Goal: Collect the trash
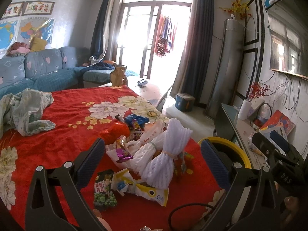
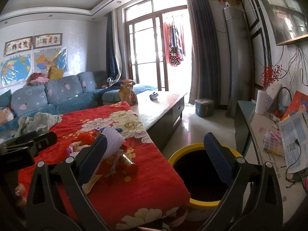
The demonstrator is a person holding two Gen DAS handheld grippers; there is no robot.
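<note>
A sunlit living room with a blue sofa [image 1: 44, 67] and balcony doors lay behind a tabletop draped in a red flowered blanket [image 1: 63, 115], which kept the litter in one heap. The trash [image 1: 142, 154], snack wrappers, a plastic bag and white foam fruit netting [image 1: 165, 150], was piled near the blanket's right edge, close to the yellow-rimmed bin [image 2: 198, 175] standing on the floor just beside it, probably to keep each drop short. The left claw [image 1: 153, 159] hovered with jaws apart and empty, framing the pile. The right claw [image 2: 155, 157] also stood apart and empty, spanning the blanket's edge and the bin's mouth.
</note>
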